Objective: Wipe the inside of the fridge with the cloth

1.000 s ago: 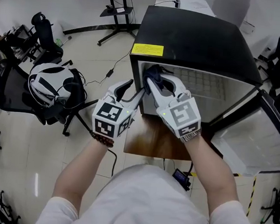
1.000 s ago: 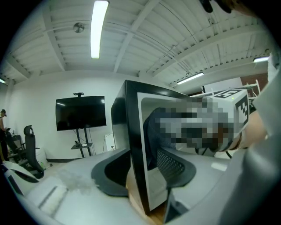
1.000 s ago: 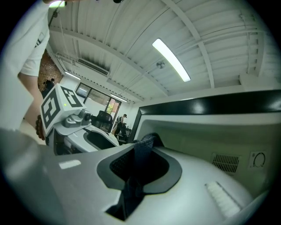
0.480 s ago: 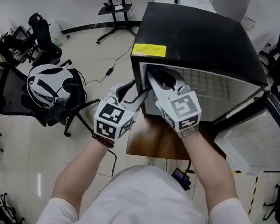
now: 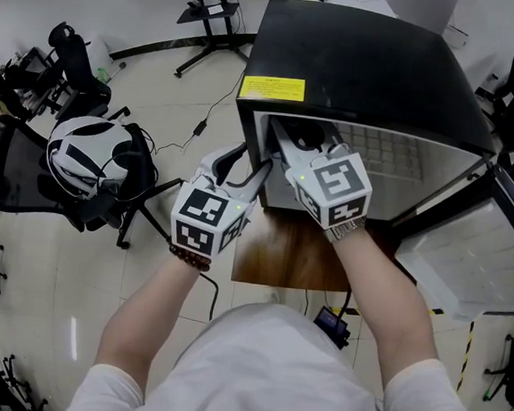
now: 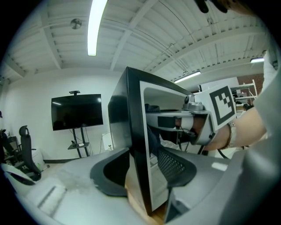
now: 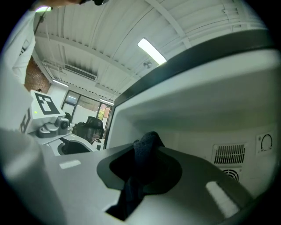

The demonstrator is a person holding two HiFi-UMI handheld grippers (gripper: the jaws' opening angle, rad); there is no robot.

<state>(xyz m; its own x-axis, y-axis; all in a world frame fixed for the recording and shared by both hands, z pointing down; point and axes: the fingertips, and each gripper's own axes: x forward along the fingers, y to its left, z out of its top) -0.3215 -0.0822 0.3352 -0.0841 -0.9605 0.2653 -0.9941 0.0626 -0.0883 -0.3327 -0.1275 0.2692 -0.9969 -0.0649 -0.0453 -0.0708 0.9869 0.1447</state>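
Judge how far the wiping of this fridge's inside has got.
Done: the black box-shaped mini fridge stands with its white-lined door open, and the right gripper is shut on the dark fabric cloth. In hand: the cloth is inside the fridge. Left: the wiping; no wiped area shows.

I see a glossy black fridge (image 5: pixel 367 67) shell, smooth white plastic inside, dark nubbly cloth (image 7: pixel 147 151), polished wood counter (image 5: pixel 275 257).

black office chair (image 5: pixel 14 165), tv on stand (image 6: pixel 77 112), wooden board (image 5: pixel 279 260), ceiling light (image 6: pixel 92 26)
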